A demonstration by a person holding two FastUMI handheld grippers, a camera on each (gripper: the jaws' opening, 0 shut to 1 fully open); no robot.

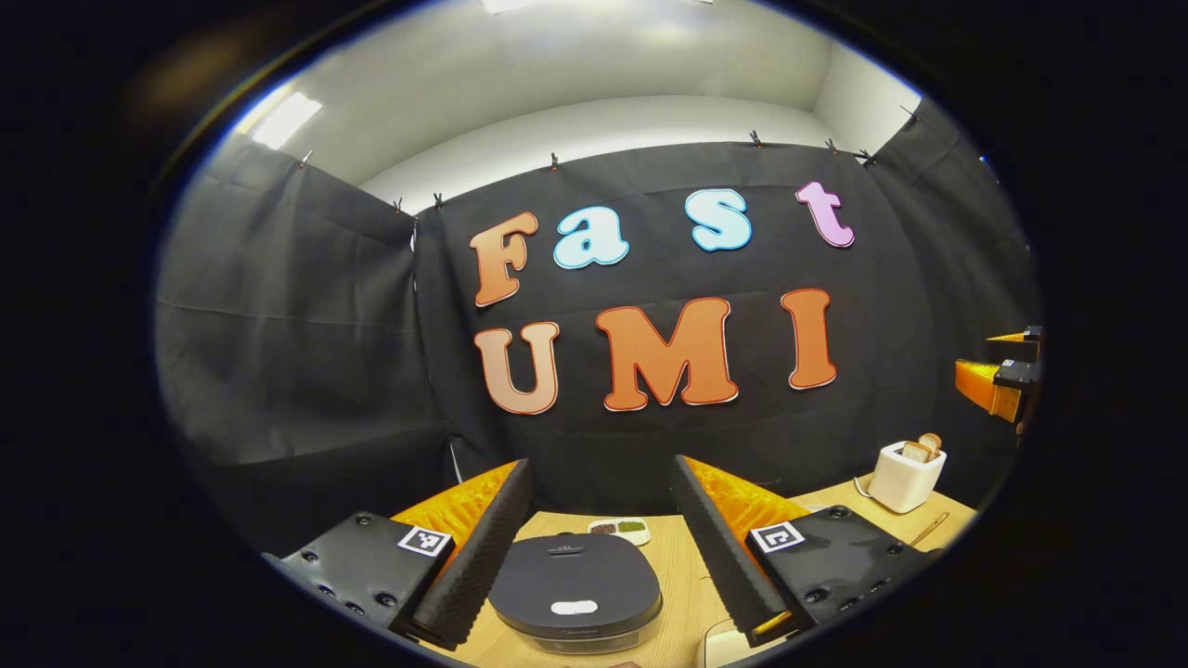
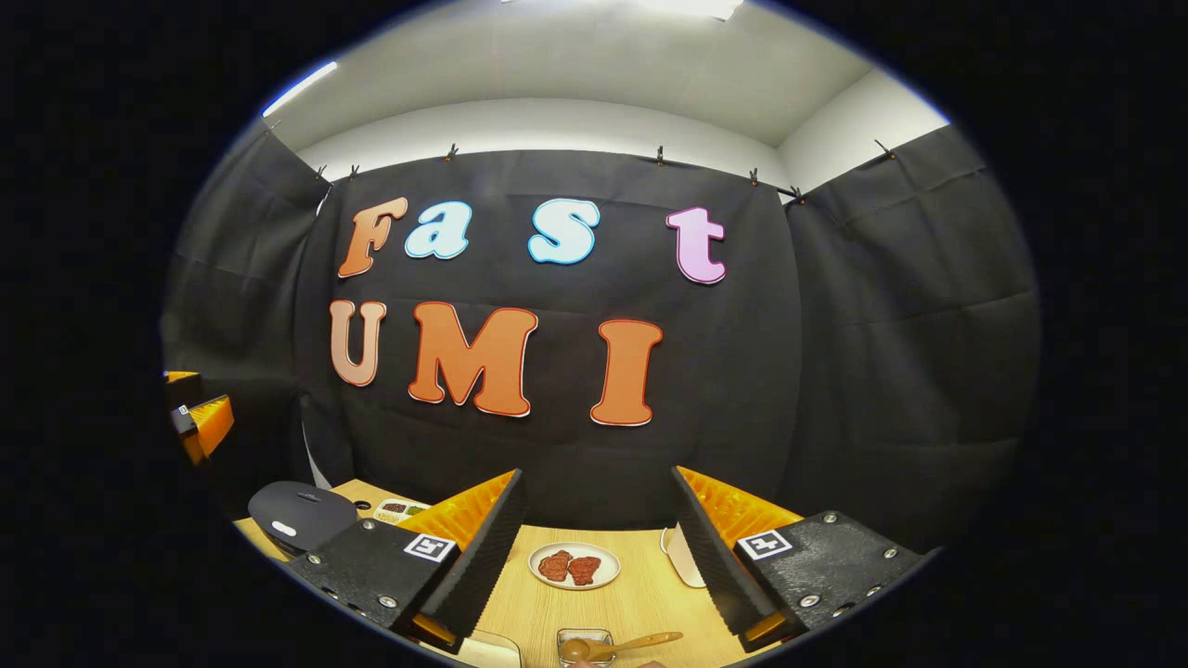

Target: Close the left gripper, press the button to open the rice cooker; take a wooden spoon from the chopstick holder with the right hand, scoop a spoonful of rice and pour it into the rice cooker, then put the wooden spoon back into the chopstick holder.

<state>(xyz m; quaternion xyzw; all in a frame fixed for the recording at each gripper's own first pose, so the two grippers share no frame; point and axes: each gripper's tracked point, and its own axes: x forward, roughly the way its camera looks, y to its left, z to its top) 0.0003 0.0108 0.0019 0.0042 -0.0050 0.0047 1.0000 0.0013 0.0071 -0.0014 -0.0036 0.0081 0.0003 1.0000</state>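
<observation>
The wooden table [image 1: 682,566] carries the rice cooker [image 1: 575,589], lid down, between the left gripper [image 1: 601,538], jaws wide apart. The right gripper [image 2: 599,547] also gapes, empty, above a plate [image 2: 574,565]; the wooden spoon [image 2: 617,645] rests across a small dish [image 2: 585,647] below.

The table [image 1: 682,594] looks like pale, smooth wood. The rice cooker [image 1: 575,584] has a dark, smooth lid that looks like plastic with a soft shine. The toaster [image 1: 905,475] at the far right looks like smooth white plastic. The wall behind is matt black cloth with folds. The wooden spoon [image 2: 617,644] is smooth brown wood. The plate [image 2: 574,565] is white, smooth and a bit shiny.
</observation>
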